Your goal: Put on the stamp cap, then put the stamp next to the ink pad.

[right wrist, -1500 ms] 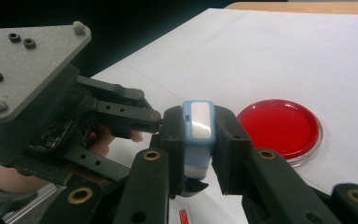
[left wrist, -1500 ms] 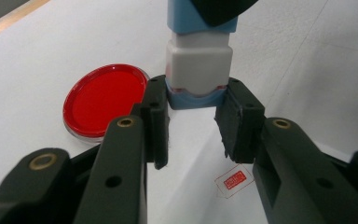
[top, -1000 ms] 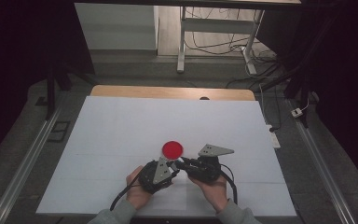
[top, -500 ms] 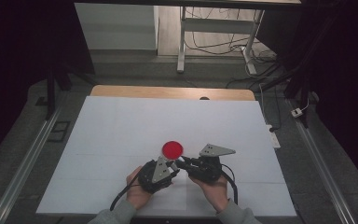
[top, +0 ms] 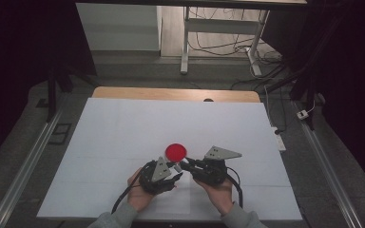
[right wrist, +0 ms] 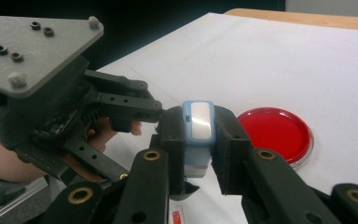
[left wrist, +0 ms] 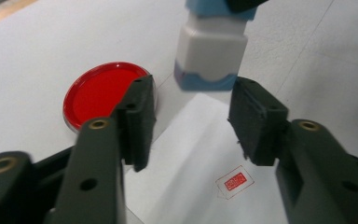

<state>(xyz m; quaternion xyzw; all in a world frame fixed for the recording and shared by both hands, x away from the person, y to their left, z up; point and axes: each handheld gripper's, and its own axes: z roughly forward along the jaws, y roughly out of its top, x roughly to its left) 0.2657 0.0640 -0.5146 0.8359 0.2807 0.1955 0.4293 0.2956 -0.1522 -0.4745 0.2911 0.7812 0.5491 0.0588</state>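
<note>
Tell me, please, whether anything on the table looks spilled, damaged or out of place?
Nothing stands out. The red dish lies flat on the white sheet, and the right tool grips the small blue-and-white bottle cleanly, with no spill visible.

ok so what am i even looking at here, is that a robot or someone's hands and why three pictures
No robot: a person sits at a white table and holds a hand-held gripper in each hand. Each gripper has two black fingers and its own camera.

The wide picture comes from a fixed camera above the table. In it you see the left gripper and the right gripper, tips close together near the table's front.

The other two pictures look along each gripper's own fingers.

A flat red dish lies on the table, along with a white sheet bearing a small red stamp.

The right gripper's fingers are shut on a small white and blue bottle, lifted off the table. The left gripper is open, its fingers just in front of that bottle, holding nothing.
</note>
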